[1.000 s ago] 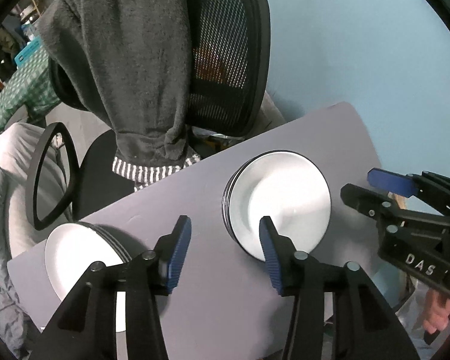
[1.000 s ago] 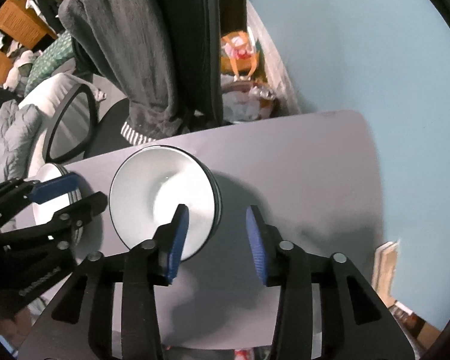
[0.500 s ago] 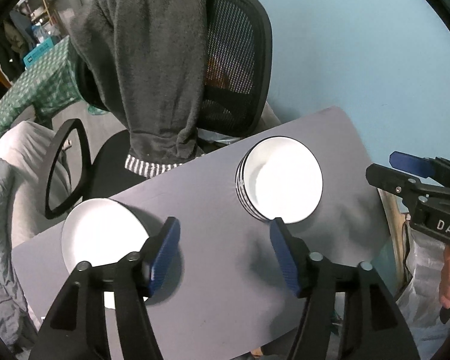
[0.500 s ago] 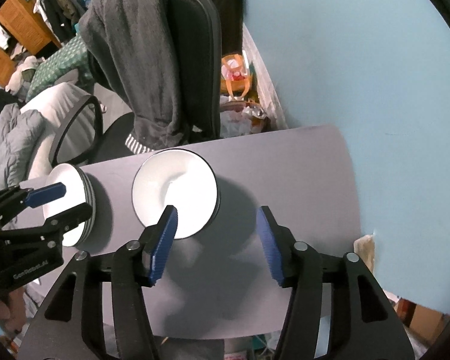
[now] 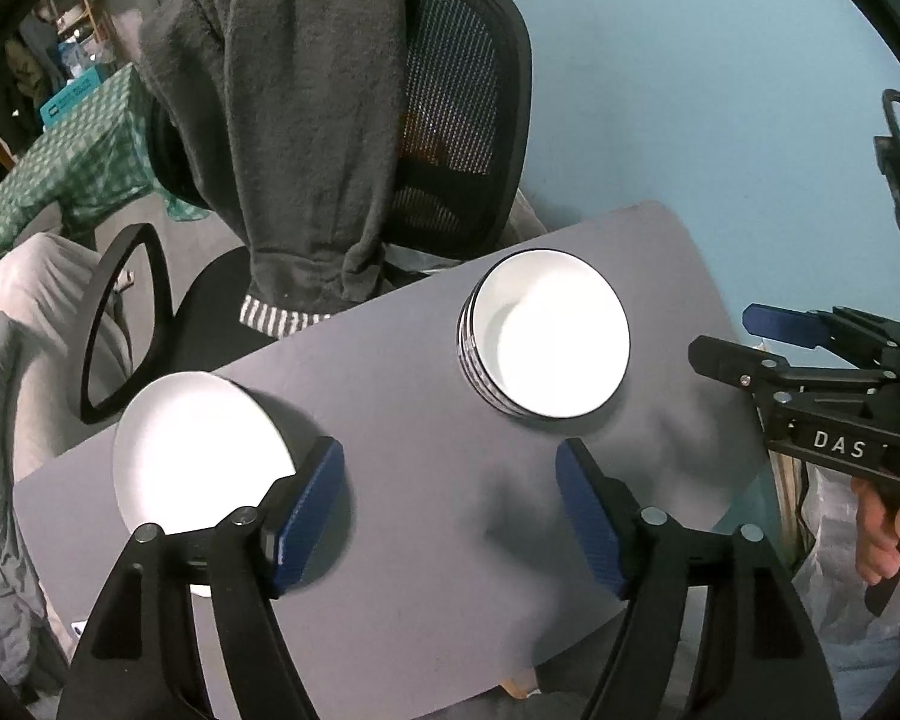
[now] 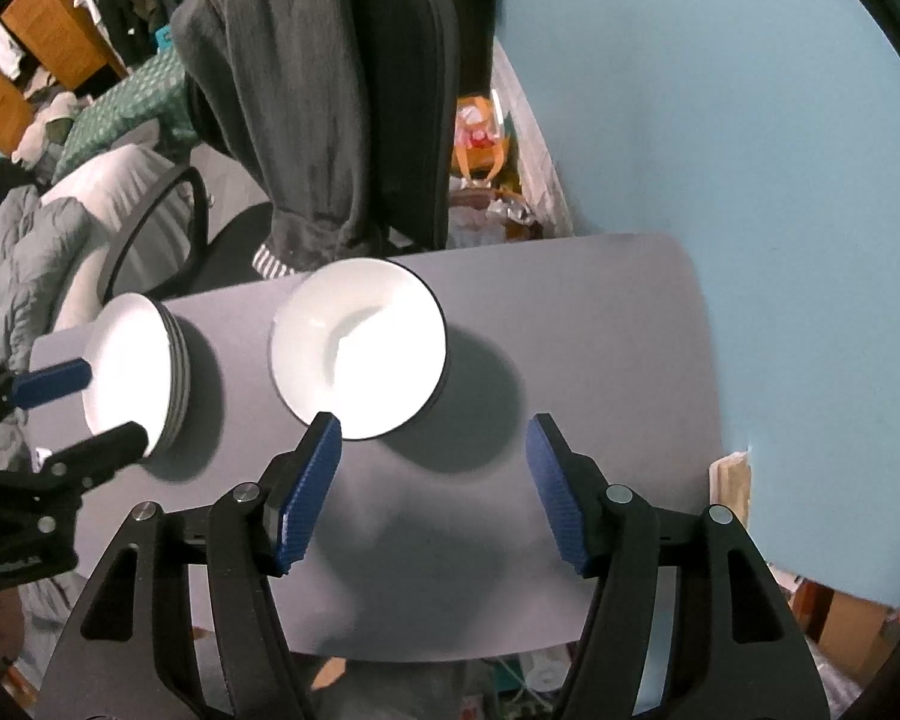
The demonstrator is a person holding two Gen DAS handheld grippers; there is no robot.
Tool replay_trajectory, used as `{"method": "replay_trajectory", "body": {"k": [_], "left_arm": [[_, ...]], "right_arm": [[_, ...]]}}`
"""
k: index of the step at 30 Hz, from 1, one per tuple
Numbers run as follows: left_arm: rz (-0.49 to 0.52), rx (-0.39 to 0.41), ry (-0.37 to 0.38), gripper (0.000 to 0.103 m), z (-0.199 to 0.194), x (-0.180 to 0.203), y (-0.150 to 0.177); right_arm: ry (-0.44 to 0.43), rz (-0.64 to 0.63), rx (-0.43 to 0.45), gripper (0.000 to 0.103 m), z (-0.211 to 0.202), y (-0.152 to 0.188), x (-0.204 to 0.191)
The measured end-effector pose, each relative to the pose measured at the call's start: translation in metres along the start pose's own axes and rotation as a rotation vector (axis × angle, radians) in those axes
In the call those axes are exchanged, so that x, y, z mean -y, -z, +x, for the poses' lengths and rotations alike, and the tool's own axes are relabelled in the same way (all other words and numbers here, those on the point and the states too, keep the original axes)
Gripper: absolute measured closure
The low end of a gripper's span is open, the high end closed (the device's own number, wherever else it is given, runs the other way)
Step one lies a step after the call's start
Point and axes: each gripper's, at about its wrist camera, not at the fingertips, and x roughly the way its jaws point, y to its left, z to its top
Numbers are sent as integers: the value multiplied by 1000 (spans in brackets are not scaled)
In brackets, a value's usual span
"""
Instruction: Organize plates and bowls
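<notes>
The plates (image 5: 198, 450) lie as one stack near the left edge of the worktop (image 5: 426, 540), toward its near left corner, flat, edges lined up, like things gathered with like. The left gripper (image 5: 447, 510) hangs above the bare worktop just right of that stack, pointing steeply down; its jaws have just been opening and now stand wide, the blue fingers (image 5: 309, 510) holding nothing, with only grey surface between them. That reads as a let-go: the stack is settled and needs no hand. Further right, toward the far edge and about midway along it, the bowls (image 5: 546, 342) sit nested one inside another, black rims showing down the side, well apart from the plates so the two sorts stay separate. The right gripper (image 6: 432, 480) hovers over the bare worktop on the near side of the bowls, with one finger overlapping their rim in its own view; its jaws have also just been opening, roughly half wide, empty. Both piles look finished, so the sorting is probably done or nearly so.
</notes>
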Motion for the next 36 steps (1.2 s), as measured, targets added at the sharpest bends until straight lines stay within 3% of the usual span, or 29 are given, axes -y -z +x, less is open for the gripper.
{"method": "replay_trajectory", "body": {"k": [6,11,19,36], "left_arm": [[-104,-54,37,28,33,0,-13],[-171,-99,11,28,67,-1,-22],[-269,-179,39,28,109,-9,-24],[-360,-250,84,28,150,-13,-23]], "right_arm": [[-38,-54,-58,40,30,-13,14],[-92,-106,-115,39,60,-28,20],[-137,-178,-193,39,100,-44,23],[-206,-234,-282,39,142,-60,22]]}}
